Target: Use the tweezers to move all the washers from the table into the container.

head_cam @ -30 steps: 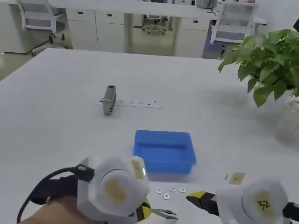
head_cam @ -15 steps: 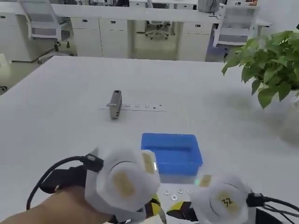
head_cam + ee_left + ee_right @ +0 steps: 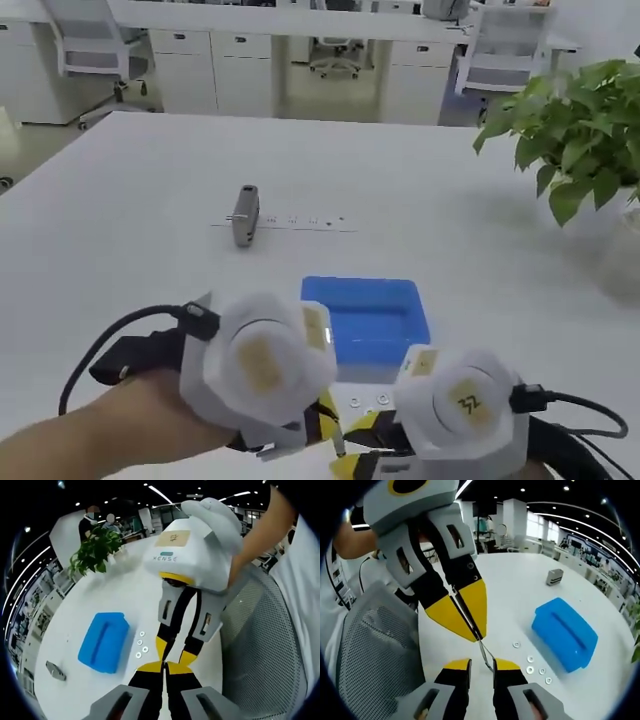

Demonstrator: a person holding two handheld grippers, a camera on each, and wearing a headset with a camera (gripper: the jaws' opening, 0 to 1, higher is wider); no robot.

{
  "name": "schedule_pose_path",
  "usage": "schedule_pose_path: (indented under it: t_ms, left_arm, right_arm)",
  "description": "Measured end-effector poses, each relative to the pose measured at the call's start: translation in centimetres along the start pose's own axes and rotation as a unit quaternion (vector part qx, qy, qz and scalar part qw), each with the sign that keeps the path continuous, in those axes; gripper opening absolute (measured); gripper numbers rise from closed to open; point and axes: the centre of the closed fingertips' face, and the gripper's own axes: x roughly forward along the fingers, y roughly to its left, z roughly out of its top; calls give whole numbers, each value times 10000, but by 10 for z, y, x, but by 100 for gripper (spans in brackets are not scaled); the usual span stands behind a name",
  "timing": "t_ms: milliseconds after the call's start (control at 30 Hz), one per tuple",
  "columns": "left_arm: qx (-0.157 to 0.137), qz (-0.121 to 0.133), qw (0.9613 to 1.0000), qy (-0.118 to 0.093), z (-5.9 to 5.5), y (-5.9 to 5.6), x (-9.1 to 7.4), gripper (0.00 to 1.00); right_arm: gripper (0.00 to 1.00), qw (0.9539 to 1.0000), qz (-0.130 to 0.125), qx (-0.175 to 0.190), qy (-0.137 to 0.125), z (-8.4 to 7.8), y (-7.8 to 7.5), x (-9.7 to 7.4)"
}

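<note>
The right gripper [image 3: 482, 666] has swung in to meet the left gripper [image 3: 165, 667], which clamps the thin, springy tweezers [image 3: 485, 653]. The right's jaws straddle them, unclosed. Light, slippery washers [image 3: 530, 670] lie on the table beside the container [image 3: 565, 632], likely best pinched at the rim.

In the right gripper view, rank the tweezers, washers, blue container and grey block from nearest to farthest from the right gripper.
1. tweezers: tip sits between the jaws of the right gripper; held by the left gripper.
2. washers: on the table just ahead, to the right.
3. blue container: beyond the washers, right.
4. grey block: farthest, up the table past the container.
</note>
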Motion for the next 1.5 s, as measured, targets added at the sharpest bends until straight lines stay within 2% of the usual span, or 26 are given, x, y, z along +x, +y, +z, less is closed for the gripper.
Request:
schedule_pose_path:
  t_ms: [133, 267, 400, 500, 600, 733, 800, 933, 1133, 1200, 1233, 1300, 1367, 1433, 1467, 1500]
  left_arm:
    - [82, -46, 10000, 25, 0, -1, 0, 0]
    - [131, -93, 9999, 37, 1, -2, 1, 0]
    - [145, -115, 9998, 20, 5, 0, 1, 0]
    - [165, -110, 9998, 2, 8, 1, 0, 0]
    - [150, -144, 9998, -31, 9, -1, -1, 0]
    - [163, -149, 9997, -33, 8, -4, 0, 0]
    - [123, -118, 9999, -25, 4, -5, 1, 0]
    - [-23, -19, 9999, -152, 3, -6, -1, 0]
    - [-49, 139, 9995, -268, 2, -4, -2, 0]
    - [-120, 310, 9986, -415, 1, -1, -3, 0]
    - [-306, 458, 9973, -484, -2, 1, -5, 0]
    - [-717, 592, 9941, -565, -7, 1, -6, 1]
    - [-1102, 726, 9887, -708, -12, 0, -10, 7]
    - [-1558, 968, 9790, -895, -17, 0, -18, 15]
    - [-1814, 1090, 9719, -1030, -19, 0, -24, 20]
    - [-1980, 1163, 9669, -1108, -21, -1, -29, 23]
  right_arm:
    - [14, 10000, -18, -54, 25, 1, -6, -1]
    - [15, 9999, 72, -110, 6, 4, -7, 3]
    - [11, 9996, 146, -221, 108, 2, -7, 12]
    - [11, 9994, 193, -279, 84, 4, -5, 13]
    - [6, 9985, 202, -490, 164, 3, -4, 17]
    - [5, 9981, 252, -526, 172, 3, 0, 19]
    - [5, 9978, 235, -591, 195, 1, 2, 21]
    - [4, 9975, 192, -652, 168, 1, 2, 21]
    - [2, 9978, 183, -619, 147, 2, 2, 21]
    - [2, 9977, 193, -626, 154, 2, 2, 22]
    - [2, 9979, 204, -596, 161, 3, 2, 22]
    - [2, 9982, 230, -538, 158, 3, 2, 22]
    - [2, 9984, 237, -496, 155, 2, 2, 21]
    - [2, 9985, 252, -465, 170, 2, 2, 19]
    - [2, 9984, 251, -466, 172, 2, 1, 19]
    - [2, 9984, 240, -480, 164, 3, 1, 17]
